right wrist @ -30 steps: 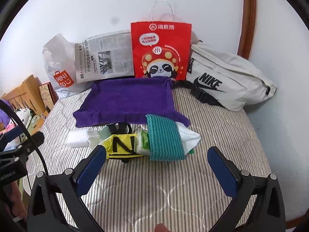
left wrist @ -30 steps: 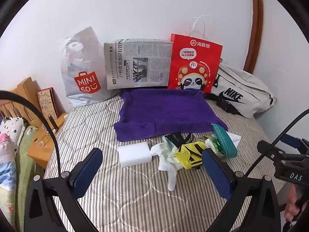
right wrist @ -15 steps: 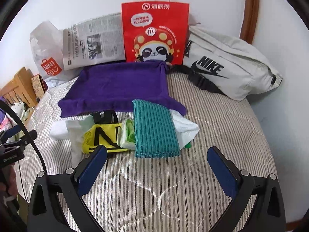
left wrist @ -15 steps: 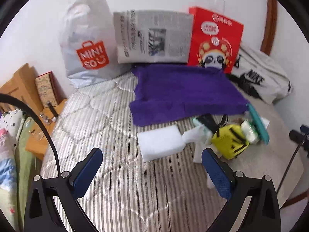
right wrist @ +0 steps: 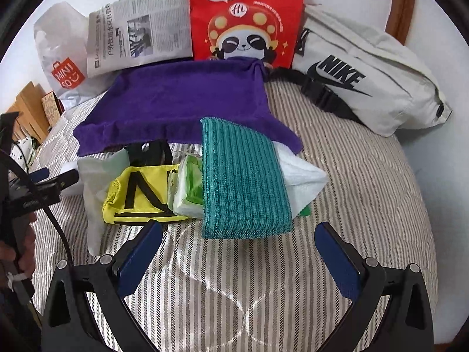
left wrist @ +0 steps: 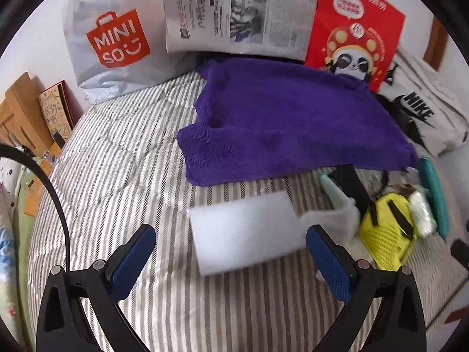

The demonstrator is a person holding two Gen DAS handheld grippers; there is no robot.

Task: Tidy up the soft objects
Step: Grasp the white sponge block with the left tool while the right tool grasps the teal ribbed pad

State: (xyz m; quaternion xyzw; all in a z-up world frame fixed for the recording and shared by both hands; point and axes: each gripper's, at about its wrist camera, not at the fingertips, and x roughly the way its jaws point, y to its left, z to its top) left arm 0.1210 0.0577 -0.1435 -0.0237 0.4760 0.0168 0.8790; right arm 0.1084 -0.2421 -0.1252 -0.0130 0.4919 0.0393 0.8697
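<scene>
Striped quilted bedding carries, from left to right along the wall, a MINISO bag, a newspaper, a red panda bag and a Nike pouch. Purple towel lies before them. Left gripper, jaws spread wide and empty, frames the white sponge. Right gripper, equally wide and empty, faces the yellow pouch, tissue pack and teal cloth.

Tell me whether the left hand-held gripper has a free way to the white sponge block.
Probably yes. The left hand-held gripper is open, with the white sponge block lying directly ahead between its fingers on the striped bedcover; nothing sits on top of it.
</scene>
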